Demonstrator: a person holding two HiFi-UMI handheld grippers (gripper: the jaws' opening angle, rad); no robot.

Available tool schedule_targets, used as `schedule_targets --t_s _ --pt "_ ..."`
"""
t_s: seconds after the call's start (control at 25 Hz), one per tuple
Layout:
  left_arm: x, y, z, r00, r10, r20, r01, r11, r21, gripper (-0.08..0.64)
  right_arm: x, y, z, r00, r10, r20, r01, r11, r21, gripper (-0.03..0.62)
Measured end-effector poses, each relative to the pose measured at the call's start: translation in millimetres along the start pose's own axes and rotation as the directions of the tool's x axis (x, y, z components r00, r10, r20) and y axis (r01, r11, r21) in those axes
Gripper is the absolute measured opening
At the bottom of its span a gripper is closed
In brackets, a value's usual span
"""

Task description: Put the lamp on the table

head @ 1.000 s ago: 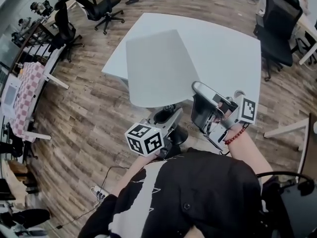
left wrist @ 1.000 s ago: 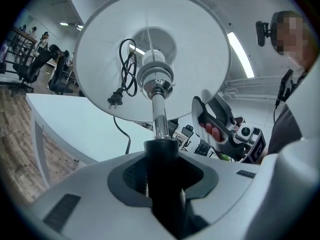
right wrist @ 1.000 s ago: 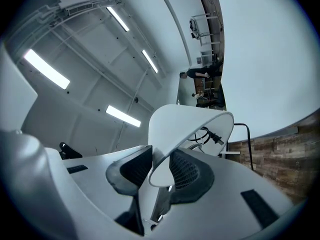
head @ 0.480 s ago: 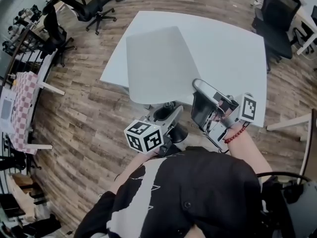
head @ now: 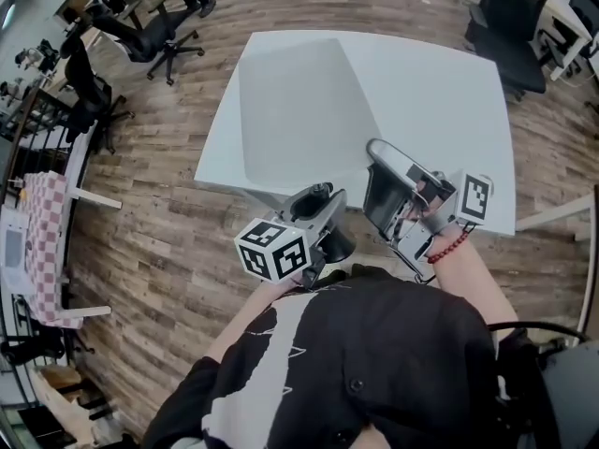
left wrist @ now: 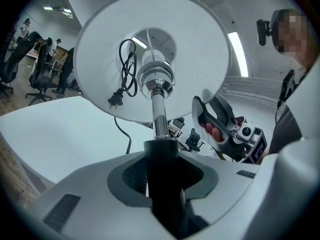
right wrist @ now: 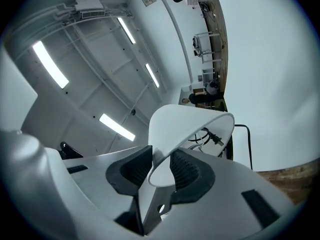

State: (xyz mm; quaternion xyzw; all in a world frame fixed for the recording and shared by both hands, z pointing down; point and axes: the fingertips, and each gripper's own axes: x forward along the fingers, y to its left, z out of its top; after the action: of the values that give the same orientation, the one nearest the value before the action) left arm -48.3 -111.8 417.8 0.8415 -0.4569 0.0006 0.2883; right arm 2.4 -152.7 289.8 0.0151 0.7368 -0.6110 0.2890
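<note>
Head view, lamp (head: 299, 110) above table (head: 440, 101) edge

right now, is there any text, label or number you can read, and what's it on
No readable text anywhere.
left cube: black-and-white square markers only, no letters.
right cube: the same, no letters.
lamp: plain white, no print.
small sign, high in the right gripper view: too small to read.
</note>
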Motion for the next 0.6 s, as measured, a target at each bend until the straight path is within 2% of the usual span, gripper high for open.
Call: schedule_targets --t_s 0.6 --pt "3.7 42.2 19.2 0.988 -0.128 -0.086 0.130 0.991 0.015 0.137 32.7 -22.5 8.7 0.990 -0.041 0.134 0.049 0.997 -0.063 0.116"
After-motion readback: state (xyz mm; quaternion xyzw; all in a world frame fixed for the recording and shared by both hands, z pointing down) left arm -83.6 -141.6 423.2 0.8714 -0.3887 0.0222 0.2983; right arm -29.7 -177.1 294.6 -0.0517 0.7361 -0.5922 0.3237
